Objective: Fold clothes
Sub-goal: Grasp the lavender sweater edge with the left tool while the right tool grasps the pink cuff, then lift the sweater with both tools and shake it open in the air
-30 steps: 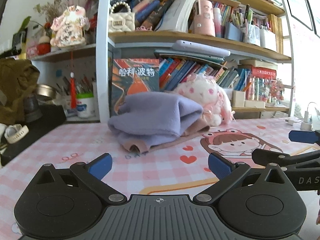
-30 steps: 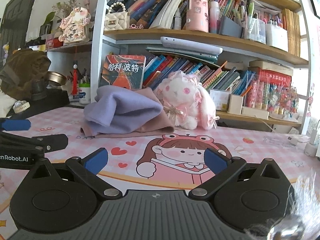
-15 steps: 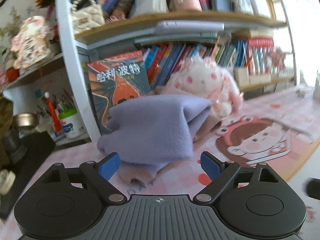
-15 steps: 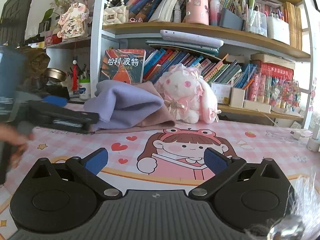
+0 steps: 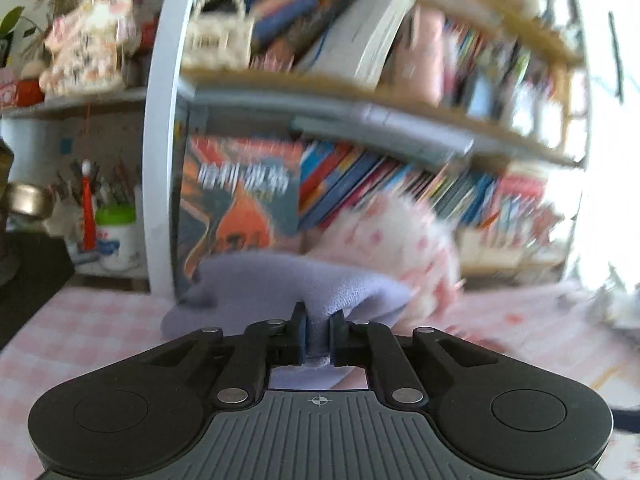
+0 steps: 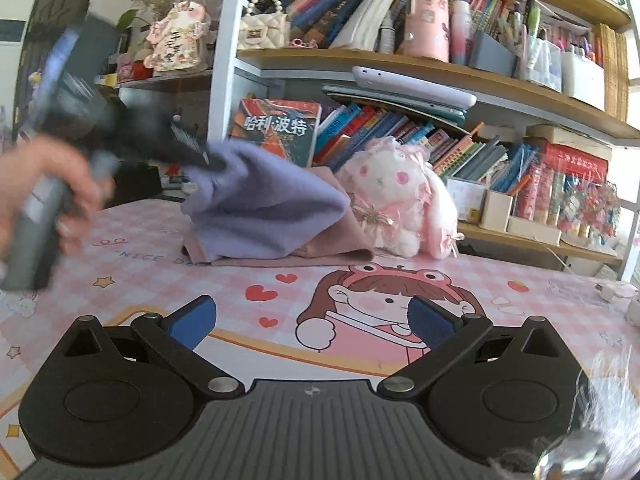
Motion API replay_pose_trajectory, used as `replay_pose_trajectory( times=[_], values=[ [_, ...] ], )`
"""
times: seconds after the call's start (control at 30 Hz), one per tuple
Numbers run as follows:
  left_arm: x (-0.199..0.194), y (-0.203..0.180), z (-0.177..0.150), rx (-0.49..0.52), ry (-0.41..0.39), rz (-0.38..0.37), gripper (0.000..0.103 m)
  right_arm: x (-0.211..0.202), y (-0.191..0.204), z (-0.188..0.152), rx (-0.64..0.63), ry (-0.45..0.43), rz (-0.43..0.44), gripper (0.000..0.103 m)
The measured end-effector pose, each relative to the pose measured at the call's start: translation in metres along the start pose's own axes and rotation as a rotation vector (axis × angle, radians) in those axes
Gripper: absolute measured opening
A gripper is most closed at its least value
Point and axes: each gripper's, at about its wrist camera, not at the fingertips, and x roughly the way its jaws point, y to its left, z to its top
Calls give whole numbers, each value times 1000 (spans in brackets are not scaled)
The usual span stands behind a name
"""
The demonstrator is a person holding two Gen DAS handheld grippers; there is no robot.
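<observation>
A lilac garment lies bunched on a dusty-pink garment at the back of the pink table. My left gripper is shut on a fold of the lilac garment; in the right wrist view it pinches the garment's upper left edge, lifting it. My right gripper is open and empty, low over the cartoon-girl print, well in front of the clothes.
A white bookshelf post and packed shelves stand right behind the clothes. A white-pink plush bunny sits to their right. A black object lies at the table's left. The pink mat spreads in front.
My left gripper has moved forward to the lilac garment and shut on its edge, raising it. My right gripper has stayed open in place.
</observation>
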Motion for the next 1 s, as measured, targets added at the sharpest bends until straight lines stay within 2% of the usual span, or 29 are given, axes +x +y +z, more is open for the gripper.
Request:
replay_pose_trajectory(
  times=[0.17, 0.3, 0.43, 0.5, 0.53, 0.57, 0.6, 0.63, 0.67, 0.7, 0.77, 0.8, 0.83, 0.9, 0.97, 1.0],
  values=[
    [-61, -16, 26, 49, -90, -104, 9, 2, 6, 1, -35, 17, 53, 102],
    [-103, -30, 45, 72, -165, -188, 9, -15, 21, 2, -20, 11, 154, 102],
    [-131, -29, 57, 13, -227, -245, 9, -30, 53, 2, -153, 51, 237, 102],
    [-141, -24, 57, -1, -244, -230, 9, -35, 64, 2, -195, 67, 266, 102],
    [-143, -19, 56, -10, -241, -210, 9, -36, 69, 2, -198, 75, 273, 98],
    [-144, -12, 53, -25, -229, -182, 9, -36, 70, 2, -192, 83, 273, 89],
    [-144, -3, 48, -40, -213, -144, 10, -36, 70, 3, -182, 92, 266, 48],
    [-144, 6, 44, -51, -195, -105, 11, -34, 64, 6, -148, 107, 250, 14],
    [-144, 17, 39, -54, -168, -57, 17, -33, 58, 8, -112, 123, 234, 11],
    [-142, 28, 32, -48, -128, 3, 17, -33, 48, 11, -47, 114, 232, 11],
    [-138, 46, 20, -25, -29, 103, 25, -36, 29, 18, 50, 93, 217, 9],
    [-138, 52, 12, -4, 21, 143, 35, -38, 22, 22, 79, 82, 202, 9],
    [-141, 54, 4, 23, 47, 161, 40, -40, 14, 26, 107, 70, 188, 9],
    [-149, 58, -13, 78, 91, 186, 45, -42, 7, 34, 126, 66, 200, 9],
    [-166, 50, -26, 128, 80, 153, 57, -41, 8, 40, 124, 74, 218, 9],
    [-175, 43, -33, 158, 69, 127, 59, -39, 9, 42, 119, 80, 225, 9]
  ],
)
